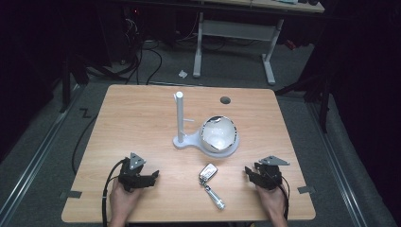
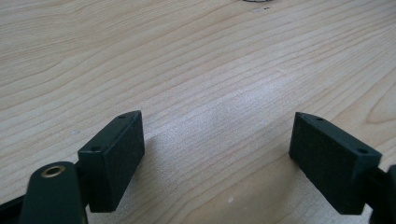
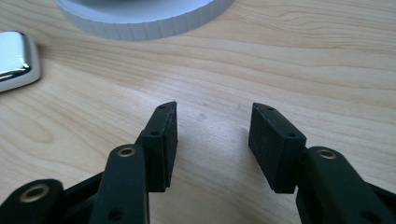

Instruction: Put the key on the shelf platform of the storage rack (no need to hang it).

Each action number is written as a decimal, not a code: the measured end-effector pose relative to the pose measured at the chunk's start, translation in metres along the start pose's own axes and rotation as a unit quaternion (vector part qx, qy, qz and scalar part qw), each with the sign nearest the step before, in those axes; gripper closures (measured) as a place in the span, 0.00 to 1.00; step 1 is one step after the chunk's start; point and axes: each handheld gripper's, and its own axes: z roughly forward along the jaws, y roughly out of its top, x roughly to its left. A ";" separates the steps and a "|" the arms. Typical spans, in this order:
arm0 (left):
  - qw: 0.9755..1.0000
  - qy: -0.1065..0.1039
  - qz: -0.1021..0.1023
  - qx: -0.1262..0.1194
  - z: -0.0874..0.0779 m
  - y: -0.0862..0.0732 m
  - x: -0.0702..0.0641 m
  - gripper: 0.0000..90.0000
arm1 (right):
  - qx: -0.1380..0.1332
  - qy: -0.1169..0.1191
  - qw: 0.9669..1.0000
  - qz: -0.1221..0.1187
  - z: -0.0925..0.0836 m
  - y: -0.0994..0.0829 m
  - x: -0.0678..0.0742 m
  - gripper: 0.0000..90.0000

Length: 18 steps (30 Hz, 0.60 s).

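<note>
A silver car key (image 1: 208, 170) with a metal fob on a ring lies near the table's front edge, between the two hands; its shiny corner (image 3: 14, 58) sits at the left of the right gripper view. My left gripper (image 1: 152, 176) rests on the wood at the front left, jaws wide apart (image 2: 217, 154) with nothing between them. At the front right my right gripper (image 1: 248, 172) rests on the table with its jaws partly apart (image 3: 212, 140) over bare wood, pointing at the white stand's base (image 3: 140, 21).
A white stand (image 1: 180, 124) with an upright post and side peg sits mid-table; a shiny bowl (image 1: 219, 134) rests on its round base. A dark grommet hole (image 1: 225, 100) lies at the back. The wooden table (image 1: 142, 118) ends just behind both hands.
</note>
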 end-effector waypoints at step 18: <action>1.000 0.000 0.001 0.001 0.000 0.000 0.000 0.20 | -0.013 0.076 0.995 -0.059 -0.008 0.004 0.042 0.67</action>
